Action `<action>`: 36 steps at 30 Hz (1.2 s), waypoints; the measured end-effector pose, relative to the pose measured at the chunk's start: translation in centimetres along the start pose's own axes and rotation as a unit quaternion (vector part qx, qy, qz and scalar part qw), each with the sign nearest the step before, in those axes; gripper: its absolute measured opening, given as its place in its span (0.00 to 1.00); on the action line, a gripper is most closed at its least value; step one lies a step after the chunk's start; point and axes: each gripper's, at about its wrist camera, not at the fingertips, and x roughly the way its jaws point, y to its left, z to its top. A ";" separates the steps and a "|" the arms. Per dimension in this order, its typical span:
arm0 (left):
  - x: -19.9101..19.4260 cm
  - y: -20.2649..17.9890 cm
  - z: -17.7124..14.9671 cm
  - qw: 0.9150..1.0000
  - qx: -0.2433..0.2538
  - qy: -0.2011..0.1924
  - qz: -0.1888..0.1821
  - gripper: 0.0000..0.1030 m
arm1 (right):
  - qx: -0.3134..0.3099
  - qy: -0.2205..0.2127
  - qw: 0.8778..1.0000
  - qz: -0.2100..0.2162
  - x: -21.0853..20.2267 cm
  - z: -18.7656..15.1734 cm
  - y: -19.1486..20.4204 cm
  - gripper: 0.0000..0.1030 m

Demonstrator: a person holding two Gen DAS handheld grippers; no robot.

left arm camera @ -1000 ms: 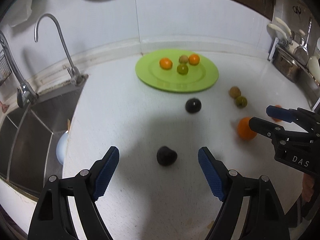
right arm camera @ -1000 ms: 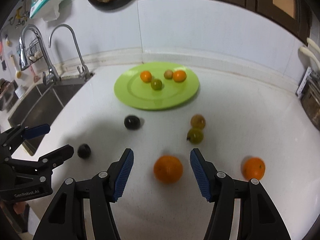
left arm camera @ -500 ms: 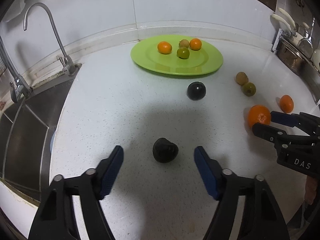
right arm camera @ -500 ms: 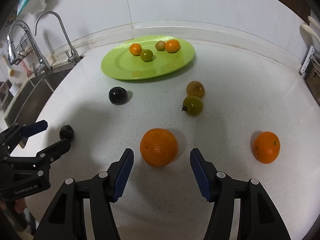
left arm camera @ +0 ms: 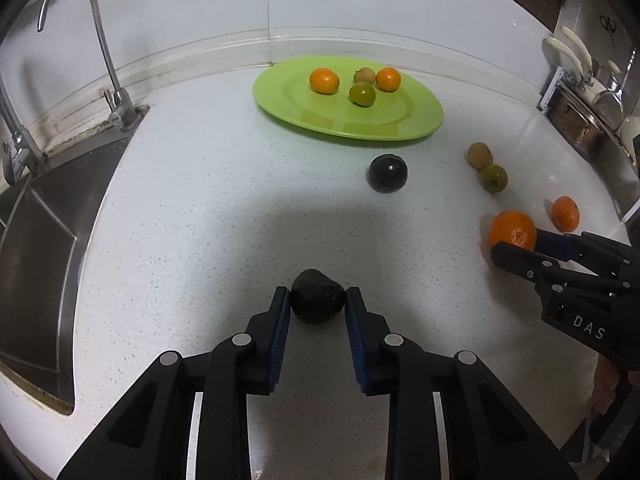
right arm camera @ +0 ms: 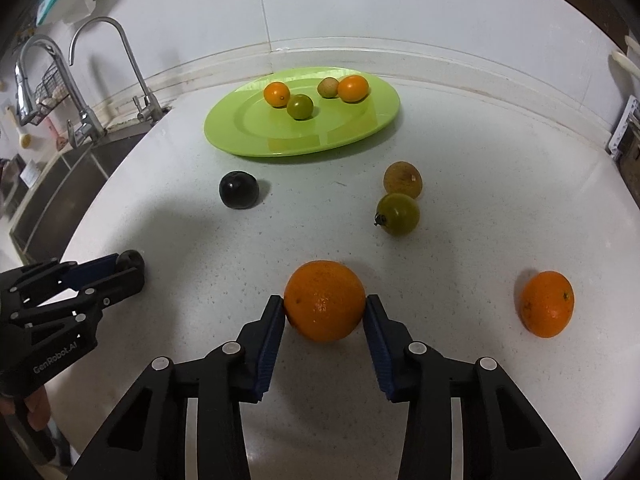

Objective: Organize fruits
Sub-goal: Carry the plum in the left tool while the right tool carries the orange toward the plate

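Observation:
My left gripper [left arm camera: 318, 300] is shut on a small dark fruit [left arm camera: 317, 295] that rests on the white counter. My right gripper [right arm camera: 325, 307] is shut on a large orange [right arm camera: 325, 299], also on the counter. A green plate [left arm camera: 416, 114] at the back holds several small fruits: two orange, one green, one brownish. Loose on the counter lie a dark plum [left arm camera: 387, 173], a brown fruit [right arm camera: 402, 179], a green fruit [right arm camera: 398, 214] and a second orange [right arm camera: 547, 304]. The right gripper also shows in the left wrist view [left arm camera: 516, 246].
A steel sink [left arm camera: 36, 248] with a tap [left arm camera: 108, 60] lies at the left, by the counter's edge. A dish rack with utensils [left arm camera: 588, 92] stands at the far right. A tiled wall runs behind the plate.
Both grippers moved forward and down and closed: the left on the dark fruit, the right on the large orange. Both were open half a second ago.

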 end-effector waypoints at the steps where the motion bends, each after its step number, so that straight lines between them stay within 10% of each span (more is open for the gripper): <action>1: -0.1 -0.1 0.0 1.000 0.001 -0.001 -0.002 0.27 | 0.000 0.000 1.000 -0.001 0.0 0.0 0.0 0.40; 36: -8.2 -2.1 5.6 0.988 0.064 -0.138 -0.033 0.27 | -0.020 -0.125 0.991 0.052 -7.9 5.4 1.4 0.40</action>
